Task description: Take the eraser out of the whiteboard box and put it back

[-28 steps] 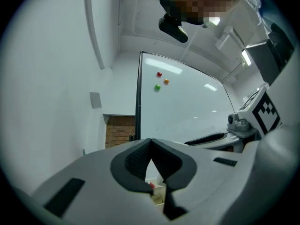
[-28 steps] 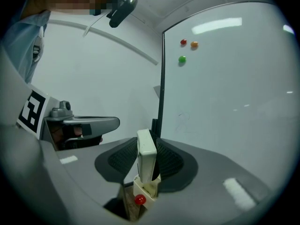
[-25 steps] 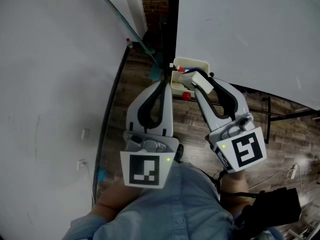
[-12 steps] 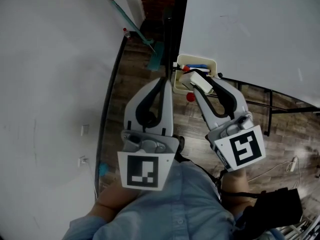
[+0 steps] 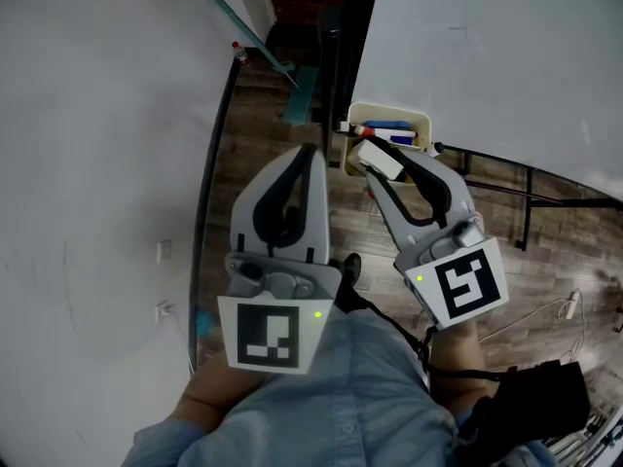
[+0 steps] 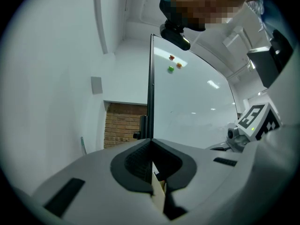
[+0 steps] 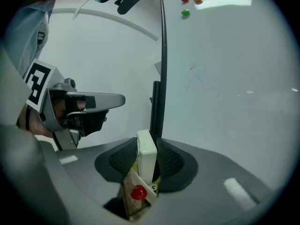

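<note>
Fingers (image 7: 172, 162) of right gripper (image 5: 376, 160): clamped on eraser (image 7: 146, 154), out of whiteboard box (image 5: 424, 132), just above it; return apparently outstanding. Left gripper (image 5: 312, 151): fingers together, empty.

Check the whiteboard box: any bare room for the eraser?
Markers crowd the whiteboard box's far half. The only likely free patch is the near half, between markers and near wall, under the eraser in the right gripper; its floor is hidden.
</note>
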